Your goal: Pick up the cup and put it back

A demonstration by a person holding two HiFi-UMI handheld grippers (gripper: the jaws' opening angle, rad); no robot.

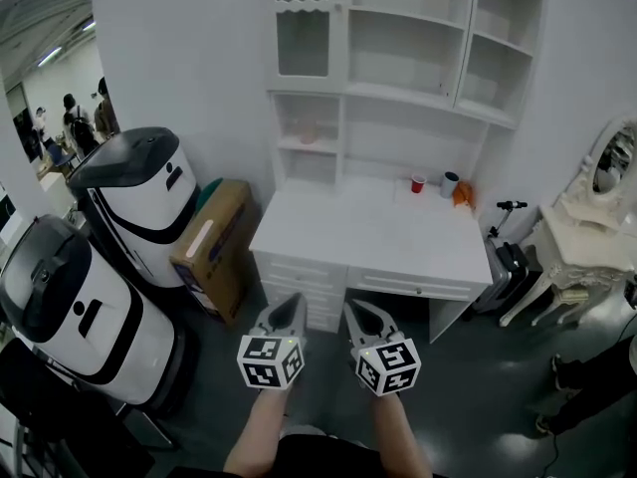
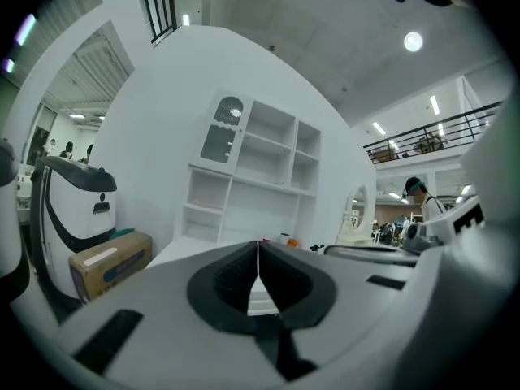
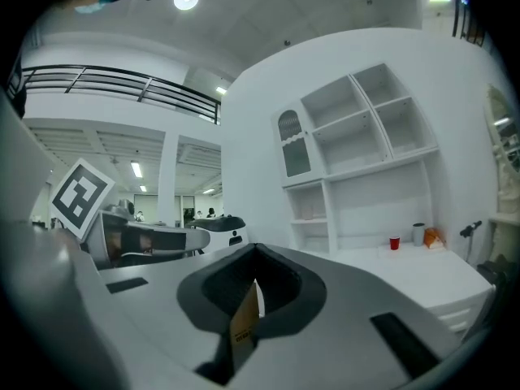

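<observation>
We note the white desk (image 1: 368,237) with its shelf unit (image 1: 398,58) filling the middle of the head view. Two white-and-black machines (image 1: 139,197) stand to its left, with a cardboard box (image 1: 214,242) between them and the desk. A dressing table with a mirror (image 1: 587,227) stands to its right.

Only the head view shows both grippers side by side, held before the desk's front edge and well apart from anything on it. The left gripper view alone gives us a person in a cap (image 2: 418,197) at far right. The right gripper view alone shows the marker cube (image 3: 80,197) of the other gripper.

Left gripper (image 1: 295,303): jaws clenched, tips meeting, nothing between them. Right gripper (image 1: 350,307): jaws likewise clenched tip to tip and empty.

The red cup (image 1: 418,183) stands upright near the desk's back right corner. A grey cup (image 1: 450,184) is just beside it, and a small orange thing (image 1: 464,195) sits nearest the corner.
</observation>
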